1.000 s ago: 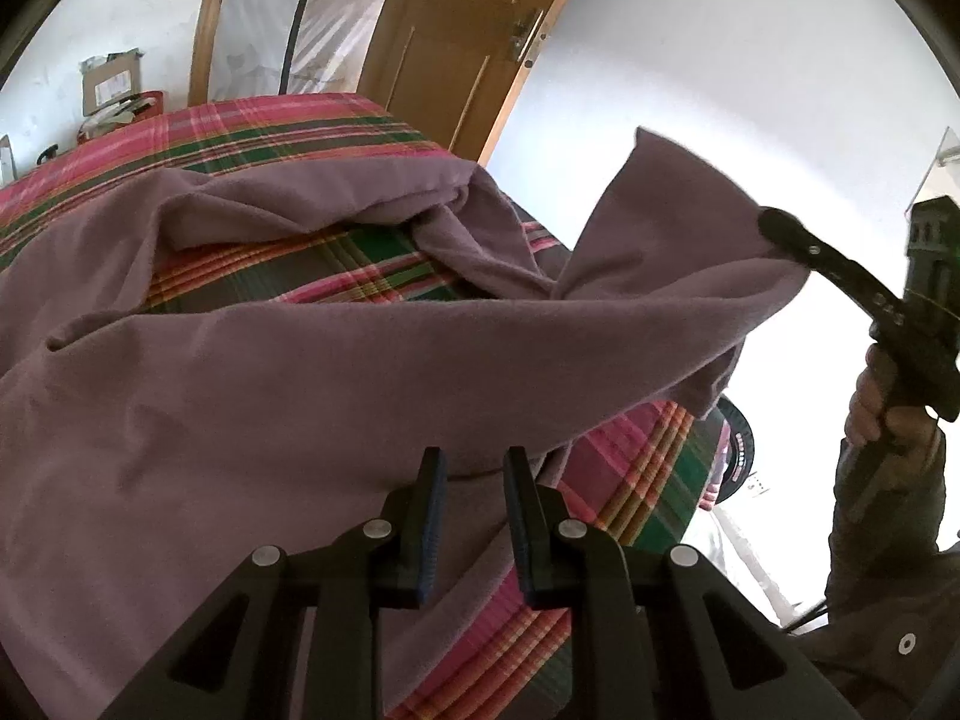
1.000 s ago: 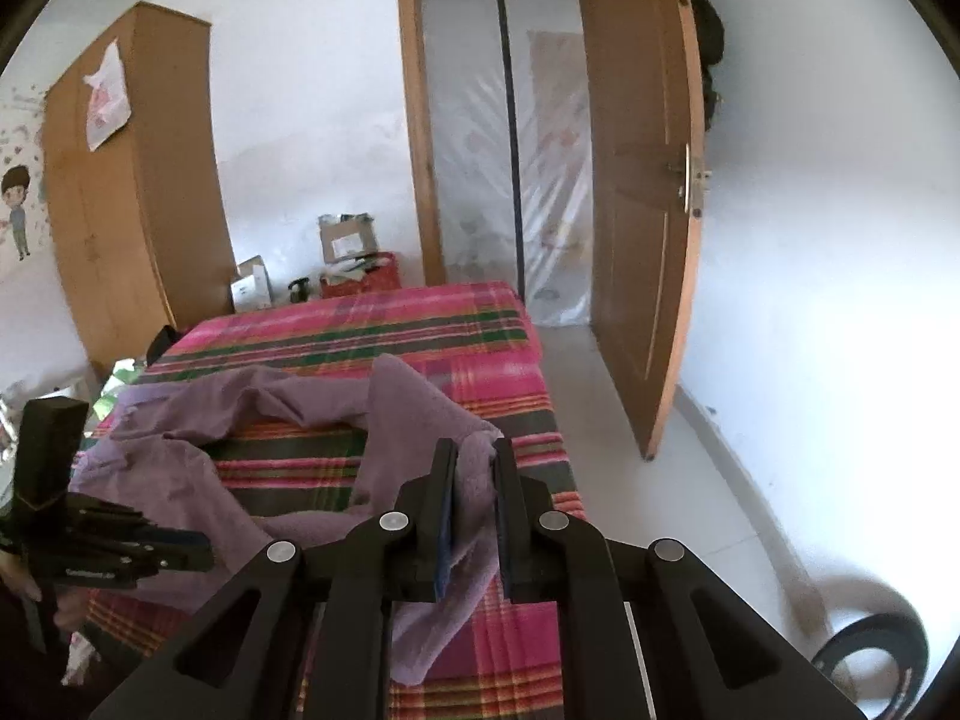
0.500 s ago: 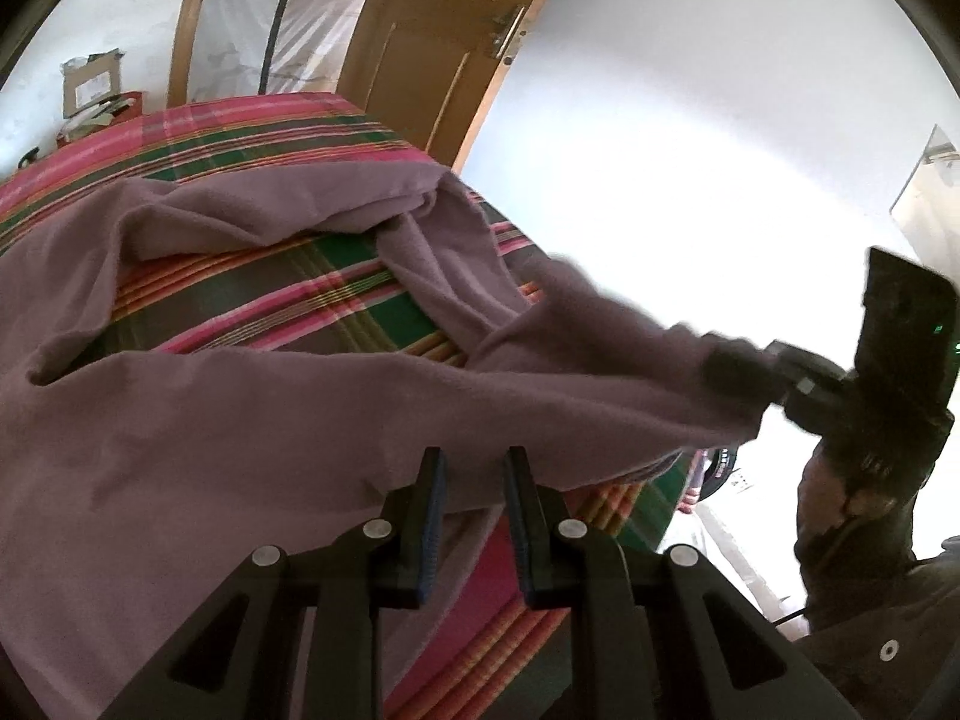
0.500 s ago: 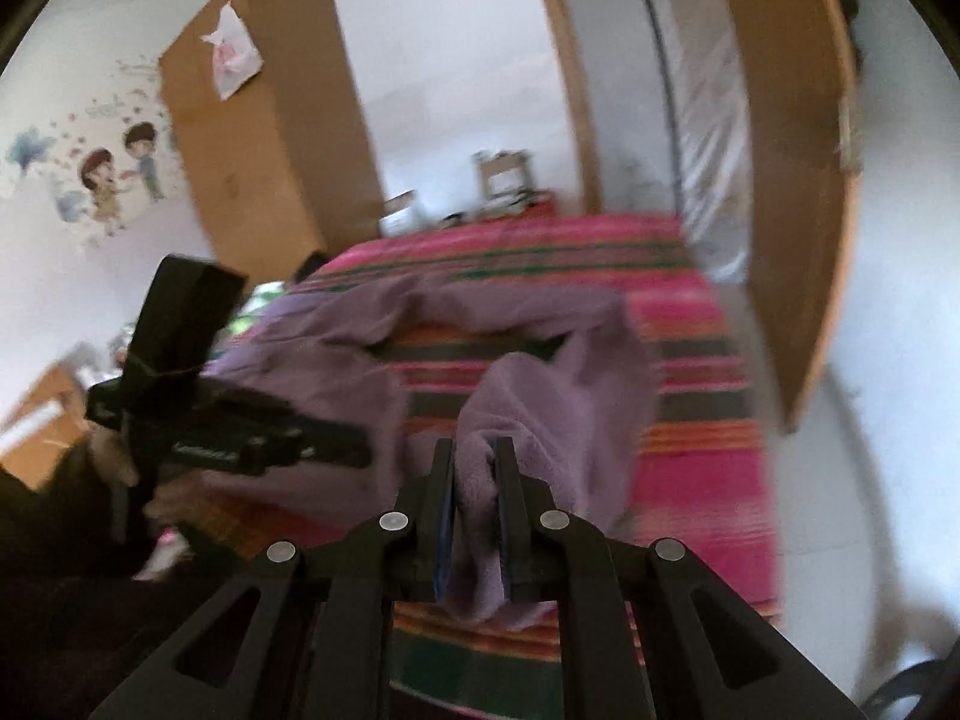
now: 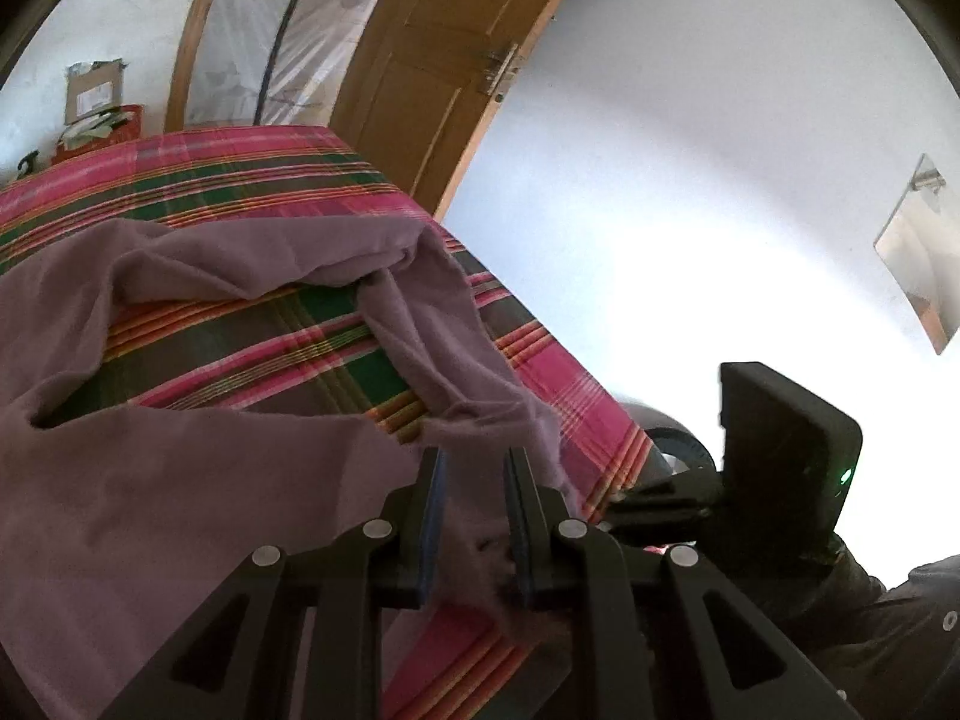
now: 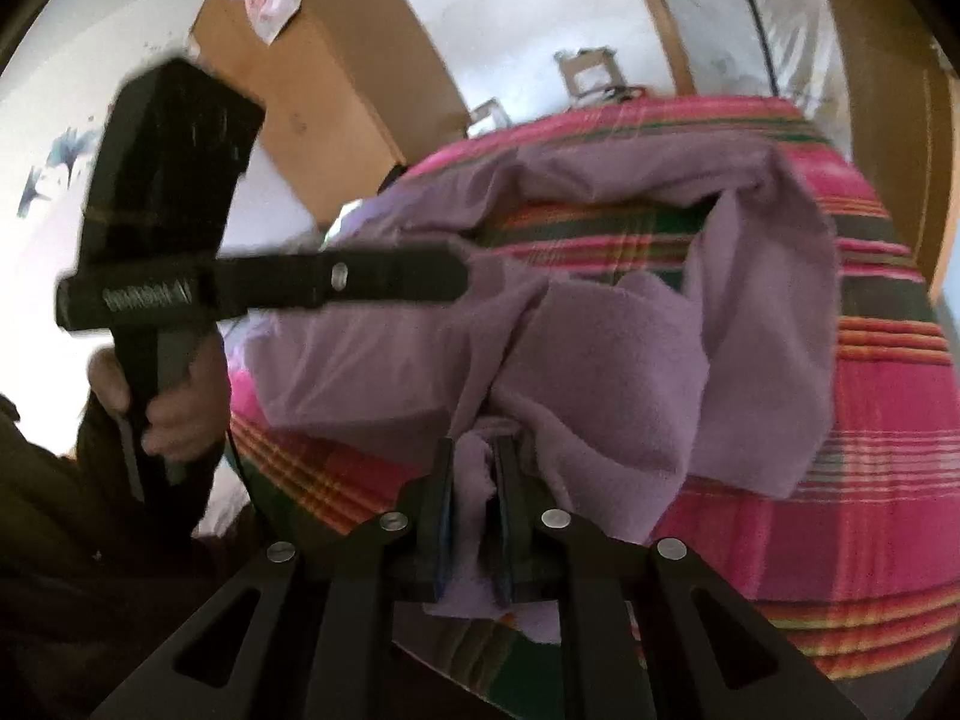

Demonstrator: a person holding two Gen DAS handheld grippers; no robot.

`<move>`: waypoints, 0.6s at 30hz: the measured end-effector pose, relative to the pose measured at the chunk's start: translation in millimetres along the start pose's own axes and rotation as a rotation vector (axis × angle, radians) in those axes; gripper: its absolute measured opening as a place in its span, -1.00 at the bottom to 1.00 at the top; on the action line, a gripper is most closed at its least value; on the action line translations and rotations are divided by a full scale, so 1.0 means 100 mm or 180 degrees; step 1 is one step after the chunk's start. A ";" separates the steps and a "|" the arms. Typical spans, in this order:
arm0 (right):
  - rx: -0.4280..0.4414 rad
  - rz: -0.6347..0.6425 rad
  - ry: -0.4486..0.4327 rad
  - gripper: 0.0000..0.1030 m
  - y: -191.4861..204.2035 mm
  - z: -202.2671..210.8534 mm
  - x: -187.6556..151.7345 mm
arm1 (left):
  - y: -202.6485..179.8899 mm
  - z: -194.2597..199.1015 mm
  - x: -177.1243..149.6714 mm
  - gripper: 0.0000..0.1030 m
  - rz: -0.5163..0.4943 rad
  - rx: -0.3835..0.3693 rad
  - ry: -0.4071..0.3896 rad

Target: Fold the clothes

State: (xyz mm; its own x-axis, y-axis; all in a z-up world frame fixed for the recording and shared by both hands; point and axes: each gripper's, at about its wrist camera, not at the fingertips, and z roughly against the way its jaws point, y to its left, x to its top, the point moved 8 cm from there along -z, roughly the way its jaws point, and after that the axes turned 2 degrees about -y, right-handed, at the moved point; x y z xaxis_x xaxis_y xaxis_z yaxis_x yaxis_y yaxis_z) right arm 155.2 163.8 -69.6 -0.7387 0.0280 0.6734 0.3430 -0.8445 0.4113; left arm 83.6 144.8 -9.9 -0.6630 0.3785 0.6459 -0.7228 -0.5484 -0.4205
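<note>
A purple garment (image 5: 180, 510) lies rumpled across a bed with a pink and green plaid cover (image 5: 240, 180). My left gripper (image 5: 474, 471) is at the bed's near edge, shut on a fold of the garment that runs back between its fingers. In the right wrist view the purple garment (image 6: 630, 360) bunches in front of my right gripper (image 6: 476, 456), which is shut on a pinched corner. The left gripper (image 6: 459, 276) reaches in from the left, held by a hand (image 6: 174, 414). The two grippers are close together, side by side.
A wooden door (image 5: 432, 90) stands open past the bed's far right corner. Boxes (image 5: 90, 96) sit beyond the bed's far end. A wardrobe (image 6: 336, 96) stands to the left, and a mirror (image 5: 918, 252) hangs on the white wall. A black ring (image 5: 678, 444) lies on the floor beside the bed.
My right gripper came down from high in the air with the garment corner, tilting downward to the bed's near edge beside the left gripper. The raised flap has dropped. The left gripper barely moved.
</note>
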 end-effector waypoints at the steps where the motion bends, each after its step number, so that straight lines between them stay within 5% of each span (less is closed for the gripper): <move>1: 0.0014 0.0004 0.0025 -0.73 0.01 -0.04 -0.01 | -0.03 -0.02 0.00 -0.61 -0.0021 -0.0023 0.0009; 7: -0.0049 0.0025 0.0003 -0.62 -0.01 0.00 0.01 | -0.01 -0.32 -0.11 -0.61 -0.0042 0.0083 0.0256; 9: -0.0070 0.0033 -0.0074 -0.46 -0.04 0.11 0.05 | 0.00 -0.37 -0.15 -0.61 -0.0024 0.0070 0.0291; 18: -0.0392 -0.0073 -0.0565 -0.30 -0.41 0.63 0.31 | 0.08 -0.46 -0.21 -0.61 0.0063 0.0059 0.0343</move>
State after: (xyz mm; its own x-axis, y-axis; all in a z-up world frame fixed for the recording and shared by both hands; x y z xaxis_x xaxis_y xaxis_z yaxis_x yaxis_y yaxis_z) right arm 154.8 233.2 -26.3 -0.6280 0.1323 0.7669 0.2458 -0.9012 0.3568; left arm 82.9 166.7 -55.5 -0.6949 0.4451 0.5649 -0.7064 -0.5697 -0.4200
